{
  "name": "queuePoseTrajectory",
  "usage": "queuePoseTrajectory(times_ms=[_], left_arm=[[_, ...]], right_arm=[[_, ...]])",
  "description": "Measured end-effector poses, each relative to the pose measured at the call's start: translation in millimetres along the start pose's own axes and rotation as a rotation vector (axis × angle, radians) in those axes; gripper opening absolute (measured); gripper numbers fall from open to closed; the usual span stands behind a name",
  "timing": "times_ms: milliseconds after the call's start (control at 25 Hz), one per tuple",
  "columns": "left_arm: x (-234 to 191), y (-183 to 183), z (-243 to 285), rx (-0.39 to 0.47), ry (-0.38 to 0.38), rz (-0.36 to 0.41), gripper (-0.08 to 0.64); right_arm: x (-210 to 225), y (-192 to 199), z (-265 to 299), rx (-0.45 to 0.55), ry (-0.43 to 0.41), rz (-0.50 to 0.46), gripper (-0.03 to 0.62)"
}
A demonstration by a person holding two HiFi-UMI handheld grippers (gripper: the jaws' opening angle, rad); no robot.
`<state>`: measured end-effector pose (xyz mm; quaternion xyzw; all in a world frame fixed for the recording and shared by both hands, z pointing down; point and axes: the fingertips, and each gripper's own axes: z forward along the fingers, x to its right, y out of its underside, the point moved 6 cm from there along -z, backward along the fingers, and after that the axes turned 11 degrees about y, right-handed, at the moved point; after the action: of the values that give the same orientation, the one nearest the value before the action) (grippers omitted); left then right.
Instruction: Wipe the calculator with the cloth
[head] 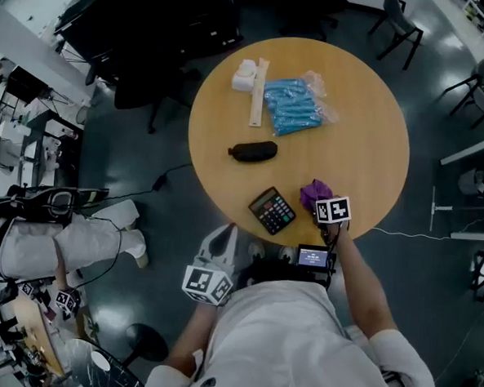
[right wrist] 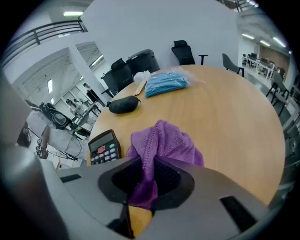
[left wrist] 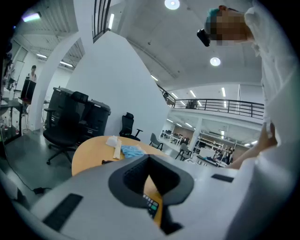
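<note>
The round wooden table (head: 369, 115) spreads below me, and the calculator (head: 272, 210) lies face up close to its near edge. My left tongs (left wrist: 150, 180) are closed on nothing and sit off the table's edge, near my body. My right tongs (right wrist: 146, 183) clamp the purple cloth (right wrist: 161, 143), which bunches over the tabletop just right of the calculator, not touching it.

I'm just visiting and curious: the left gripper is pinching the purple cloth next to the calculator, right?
Not quite: it is the right gripper that pinches the purple cloth next to the calculator, as the right gripper view shows.
</note>
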<state>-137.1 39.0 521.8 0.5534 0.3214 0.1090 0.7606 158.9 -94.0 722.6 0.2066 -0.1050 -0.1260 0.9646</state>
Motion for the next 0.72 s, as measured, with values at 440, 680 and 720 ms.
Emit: queuePoseTrajectory(times_ms=[440,680,720], left_arm=[[10.4,3.9,-6.3,0.014,0.022,-0.009,0.008],[13.5,6.1,-1.8,0.017,0.027,-0.017,0.008],[14.6,6.6,-1.5,0.015,0.029,-0.016,0.008]], right_arm=[[-24.3,-1.0,22.5,-0.047,0.006,-0.027,0.116],[-19.8,-4.2,9.1,-0.018,-0.027,-0.016,0.163],[-19.6,-4.2,4.8,-0.013,-0.029,-0.019,0.163]])
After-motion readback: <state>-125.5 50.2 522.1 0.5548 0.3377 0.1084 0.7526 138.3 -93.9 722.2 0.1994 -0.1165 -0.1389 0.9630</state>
